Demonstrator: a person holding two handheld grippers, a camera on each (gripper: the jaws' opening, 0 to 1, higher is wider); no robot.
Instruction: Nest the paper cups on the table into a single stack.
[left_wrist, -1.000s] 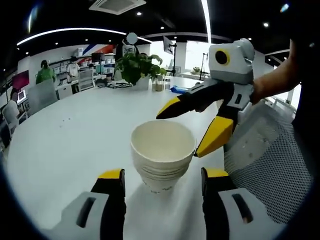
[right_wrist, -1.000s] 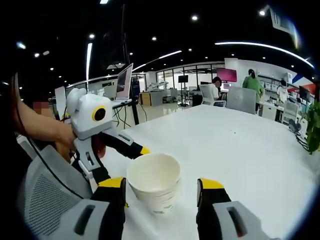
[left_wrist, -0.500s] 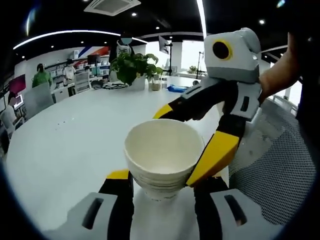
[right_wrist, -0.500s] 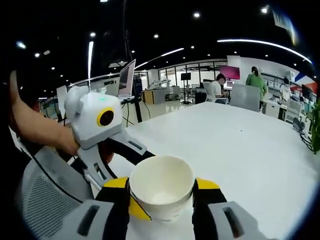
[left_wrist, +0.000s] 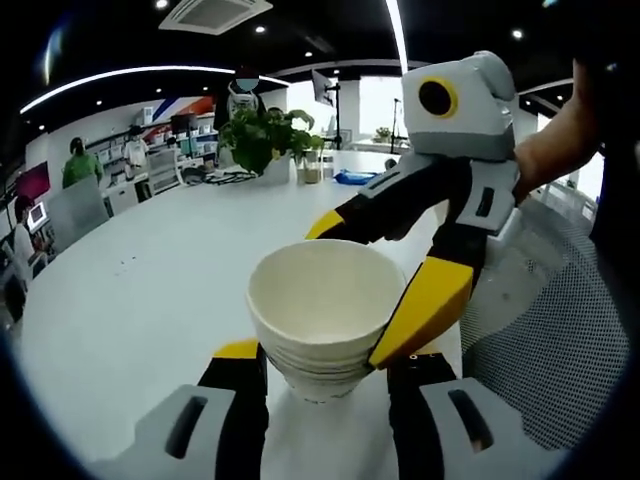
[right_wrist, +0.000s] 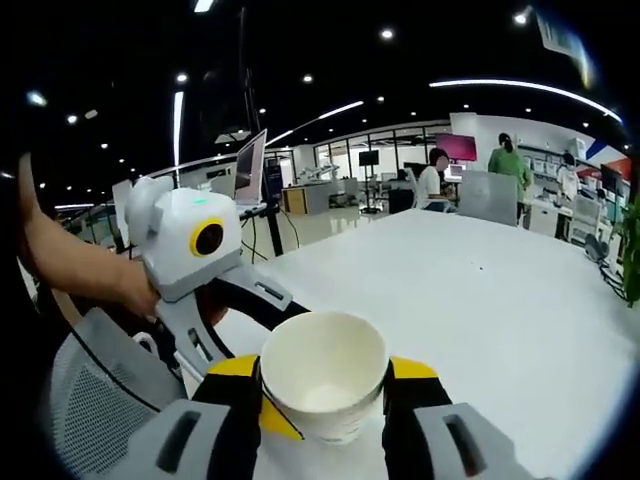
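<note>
I have both grippers closed in since a second ago: left gripper (left_wrist: 325, 358) fingers and right gripper (right_wrist: 323, 375) fingers now clamp nested paper cup stack (left_wrist: 322, 315) on bench (left_wrist: 130, 290); stacking looks done.

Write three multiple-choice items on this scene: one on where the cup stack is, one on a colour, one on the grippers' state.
1. Where is the cup stack?
A. Between both grippers' fingers
B. Beside the plant
C. On the mesh chair

2. What colour are the gripper fingertips?
A. Red
B. Yellow
C. Green

3. What state are the left gripper and right gripper in?
A. Both wide open, away from the stack
B. Closed against the stack
C. One lying on the table

A: fingers flank it in both views.
B: yellow pads show.
B: fingers press the stack's sides.
</note>
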